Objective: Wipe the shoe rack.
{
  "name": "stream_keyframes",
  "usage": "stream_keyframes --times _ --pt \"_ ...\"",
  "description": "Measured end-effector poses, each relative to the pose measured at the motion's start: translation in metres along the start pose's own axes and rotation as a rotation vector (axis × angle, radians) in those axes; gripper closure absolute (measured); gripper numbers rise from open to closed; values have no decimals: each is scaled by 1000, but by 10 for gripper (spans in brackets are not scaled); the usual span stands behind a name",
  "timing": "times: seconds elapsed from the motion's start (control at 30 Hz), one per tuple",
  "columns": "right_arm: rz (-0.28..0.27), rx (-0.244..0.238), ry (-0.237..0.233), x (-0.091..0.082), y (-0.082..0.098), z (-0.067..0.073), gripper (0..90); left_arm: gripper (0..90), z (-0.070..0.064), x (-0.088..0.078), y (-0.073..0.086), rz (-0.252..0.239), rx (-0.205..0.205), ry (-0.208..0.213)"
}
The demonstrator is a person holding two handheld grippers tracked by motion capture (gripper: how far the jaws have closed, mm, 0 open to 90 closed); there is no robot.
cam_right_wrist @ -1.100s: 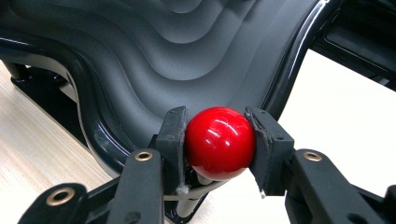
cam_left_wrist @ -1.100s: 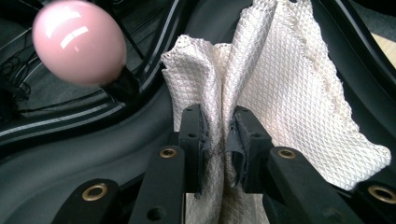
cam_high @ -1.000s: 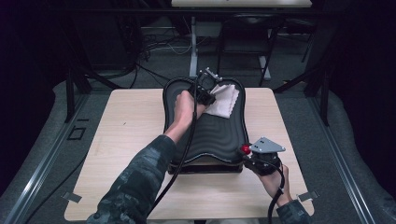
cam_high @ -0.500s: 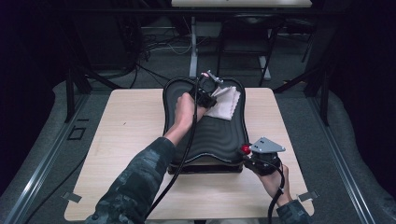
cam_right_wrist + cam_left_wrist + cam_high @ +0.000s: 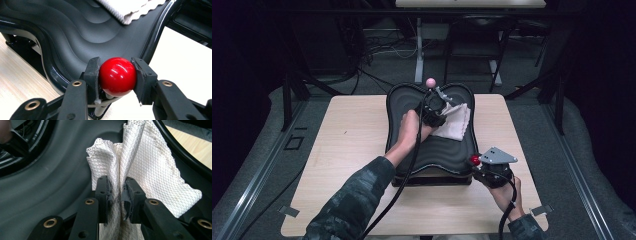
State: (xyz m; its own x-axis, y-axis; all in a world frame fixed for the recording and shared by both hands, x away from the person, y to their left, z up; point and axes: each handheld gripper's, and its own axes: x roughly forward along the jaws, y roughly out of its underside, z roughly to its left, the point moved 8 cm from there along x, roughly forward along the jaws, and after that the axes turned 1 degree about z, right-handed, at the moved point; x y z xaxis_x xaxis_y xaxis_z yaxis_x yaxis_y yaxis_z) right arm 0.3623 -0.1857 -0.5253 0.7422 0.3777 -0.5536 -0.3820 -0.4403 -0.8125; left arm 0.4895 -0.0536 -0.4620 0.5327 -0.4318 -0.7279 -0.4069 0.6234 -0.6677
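A black wavy-surfaced machine (image 5: 432, 150) sits on the wooden table (image 5: 352, 130). A white waffle-weave cloth (image 5: 454, 122) lies on its far right part. My left gripper (image 5: 437, 107) is shut on a bunched fold of the cloth (image 5: 140, 162), which rises between the jaws of the left gripper (image 5: 117, 195) in the left gripper view. At the machine's near right corner my right gripper (image 5: 477, 162) is shut on a red ball knob (image 5: 474, 160). In the right gripper view the red knob (image 5: 117, 76) sits squeezed between both pads of the right gripper (image 5: 117, 77), with the cloth (image 5: 130, 10) farther off.
A pink ball knob (image 5: 430, 82) stands at the machine's far edge. Bare tabletop lies left of the machine and along the near edge. Table legs and cables stand on the dark floor beyond. The black raised rim (image 5: 185, 152) runs right of the cloth.
My left gripper has slid right and a little down over the machine's top, dragging the cloth with it. The right gripper stays on the red knob.
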Motion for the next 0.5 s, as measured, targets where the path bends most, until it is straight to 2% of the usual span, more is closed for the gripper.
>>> stream_keyframes --times 0.5 --pt "0 1 0 0 0 0 603 748 -32 -3 27 20 63 72"
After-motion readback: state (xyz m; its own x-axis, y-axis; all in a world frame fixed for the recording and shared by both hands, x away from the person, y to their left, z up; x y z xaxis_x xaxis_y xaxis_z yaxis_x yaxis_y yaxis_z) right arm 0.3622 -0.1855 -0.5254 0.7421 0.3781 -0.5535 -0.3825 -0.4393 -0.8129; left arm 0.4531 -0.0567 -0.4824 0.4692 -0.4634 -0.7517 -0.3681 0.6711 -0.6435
